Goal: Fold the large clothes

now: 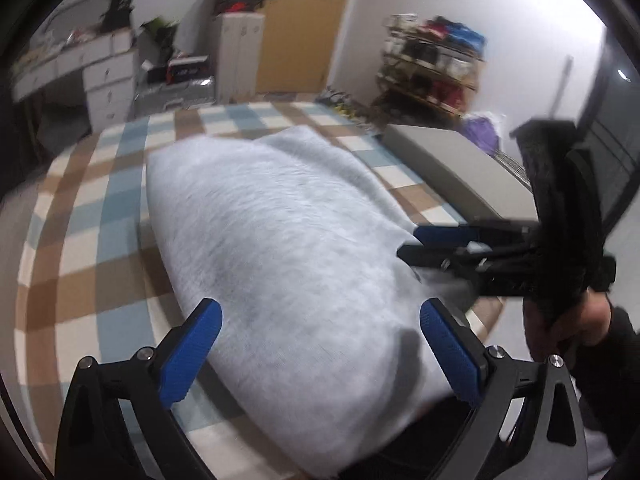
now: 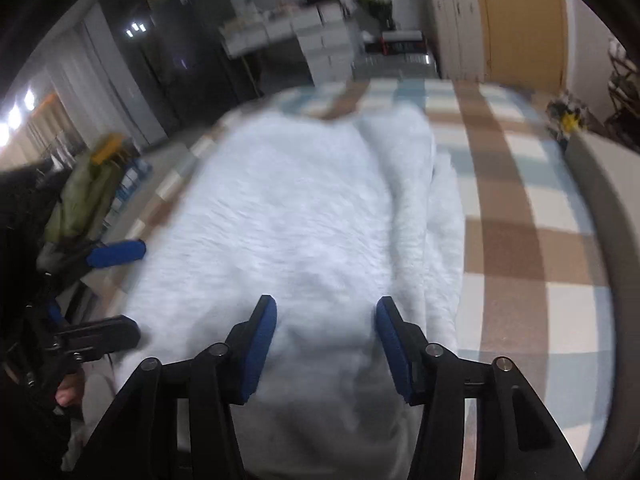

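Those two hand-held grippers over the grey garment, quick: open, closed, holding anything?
Left hand-held gripper: open, holding nothing, above the grey garment.
Right hand-held gripper: open, holding nothing, also above the garment.

Left gripper (image 1: 320,354): black angular linkage frame, silver round-head screws at the pivots, two blue textured pads (image 1: 192,356) on the fingertips. Right gripper (image 2: 326,350): identical black frame, silver screws, blue pads (image 2: 260,354). Beside the right gripper's handle, bare skin of the right hand (image 1: 568,326) shows, with a dark sleeve (image 1: 616,364) behind it.
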Demonstrator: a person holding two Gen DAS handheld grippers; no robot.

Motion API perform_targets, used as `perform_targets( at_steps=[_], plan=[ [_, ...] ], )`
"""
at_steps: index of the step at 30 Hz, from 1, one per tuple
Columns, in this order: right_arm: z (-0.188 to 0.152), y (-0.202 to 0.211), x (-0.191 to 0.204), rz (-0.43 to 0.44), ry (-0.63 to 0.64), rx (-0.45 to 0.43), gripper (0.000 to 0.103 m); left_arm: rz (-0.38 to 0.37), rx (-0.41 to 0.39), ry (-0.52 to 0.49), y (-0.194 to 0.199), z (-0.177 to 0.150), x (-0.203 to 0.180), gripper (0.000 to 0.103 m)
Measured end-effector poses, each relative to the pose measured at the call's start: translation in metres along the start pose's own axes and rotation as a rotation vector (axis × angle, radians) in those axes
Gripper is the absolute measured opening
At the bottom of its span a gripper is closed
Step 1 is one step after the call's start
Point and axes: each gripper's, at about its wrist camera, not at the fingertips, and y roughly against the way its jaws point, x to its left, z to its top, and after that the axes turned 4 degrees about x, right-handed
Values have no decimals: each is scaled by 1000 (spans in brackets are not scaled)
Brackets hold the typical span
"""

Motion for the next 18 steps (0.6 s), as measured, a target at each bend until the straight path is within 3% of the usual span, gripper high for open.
perform_targets(
  at_steps=[2, 3, 4, 6, 8, 13, 17, 18],
  plan=[
    [-7, 8, 9, 67, 21, -19, 50, 30, 30, -28, -10, -5, -5, 97],
    [-11, 4, 14, 68, 42, -1, 48, 10, 50, -27, -20, -8, -5, 98],
    [-20, -8, 20, 10, 73, 36, 48, -14, 63, -6, -29, -10, -2, 97],
    [-40, -39, 19, -45, 91, 114, 49, 27, 63, -15, -42, -16, -3, 102],
    [-51, -36, 19, -51, 126, 33, 49, 58, 48, -37, -46, -18, -9, 102],
    [-40, -24, 23, -59, 98, 90, 44, 60, 55, -36, -45, -17, -9, 102],
    [-35, -12, 7, -73, 34, 29, 48, 45, 35, -16, -40, -23, -3, 102],
    [-39, -20, 3, -93, 27, 55, 49, 47, 29, -18, -40, -25, -4, 102]
  ],
)
